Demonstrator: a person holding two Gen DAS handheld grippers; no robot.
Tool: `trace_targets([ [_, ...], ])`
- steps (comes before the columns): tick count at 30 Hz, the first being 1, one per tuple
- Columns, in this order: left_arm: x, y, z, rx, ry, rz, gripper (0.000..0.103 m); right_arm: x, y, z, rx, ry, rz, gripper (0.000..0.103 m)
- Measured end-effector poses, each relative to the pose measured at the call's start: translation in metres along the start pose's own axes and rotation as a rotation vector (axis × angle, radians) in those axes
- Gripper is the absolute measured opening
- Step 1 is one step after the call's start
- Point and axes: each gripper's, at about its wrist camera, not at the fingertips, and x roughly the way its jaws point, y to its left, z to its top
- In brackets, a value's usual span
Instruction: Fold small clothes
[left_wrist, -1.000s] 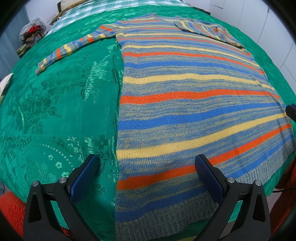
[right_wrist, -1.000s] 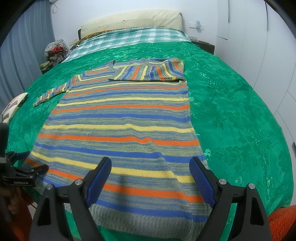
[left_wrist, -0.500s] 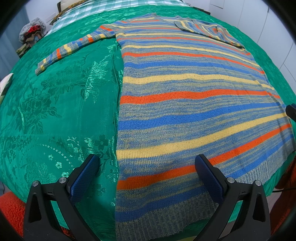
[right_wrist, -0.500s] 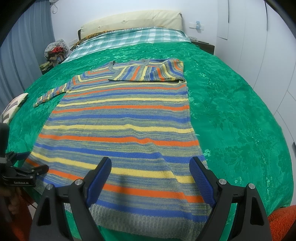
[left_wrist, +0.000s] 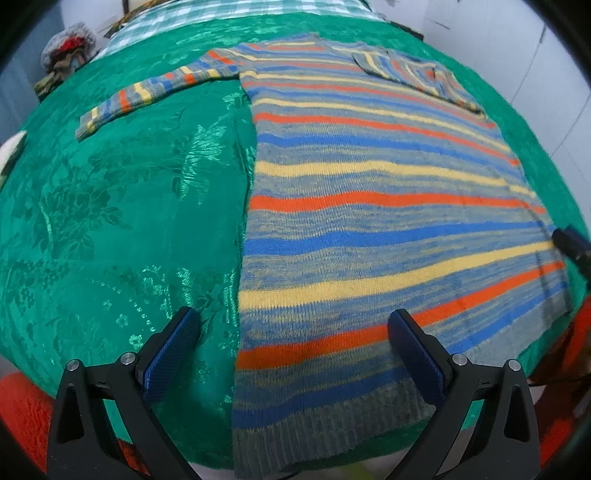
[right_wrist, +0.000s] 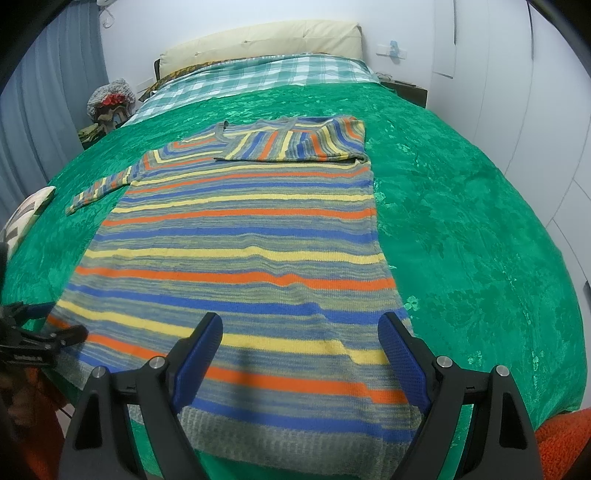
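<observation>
A striped knit sweater (left_wrist: 369, 221) in blue, orange, yellow and grey lies flat on the green bedspread (left_wrist: 110, 221), hem toward me. Its left sleeve (left_wrist: 147, 92) stretches out to the side. Its right sleeve (right_wrist: 295, 142) is folded across the chest. My left gripper (left_wrist: 293, 325) is open and empty, hovering above the hem's left corner. My right gripper (right_wrist: 301, 328) is open and empty above the hem's right part (right_wrist: 295, 424). The left gripper also shows at the left edge of the right wrist view (right_wrist: 37, 339).
The bed has a green checked sheet (right_wrist: 258, 77) and a cream pillow (right_wrist: 258, 40) at the head. A pile of clothes (right_wrist: 109, 99) sits at the far left. A white wardrobe (right_wrist: 535, 92) stands on the right. Something orange (right_wrist: 561, 435) lies below the bed's foot.
</observation>
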Motion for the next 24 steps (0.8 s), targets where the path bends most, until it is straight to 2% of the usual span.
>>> trace_targets([
  [4,-0.013,0.009,-0.001,-0.061,-0.025,-0.045,0.102,0.002,-0.001,0.000,0.008,0.004,0.001,0.086],
  [10,-0.029,0.027,-0.002,-0.140,-0.081,-0.058,0.102,0.006,-0.001,0.000,0.009,0.008,0.008,0.086],
  [18,-0.028,0.066,0.007,-0.242,-0.061,-0.061,0.102,0.010,0.002,0.001,0.008,0.013,0.015,0.086],
  [21,-0.034,0.093,0.024,-0.271,-0.063,-0.101,0.102,0.010,0.000,0.002,0.011,0.013,0.015,0.086],
  [24,-0.048,0.150,0.054,-0.397,-0.109,-0.153,0.102,0.010,-0.002,0.003,0.020,0.011,0.013,0.086],
])
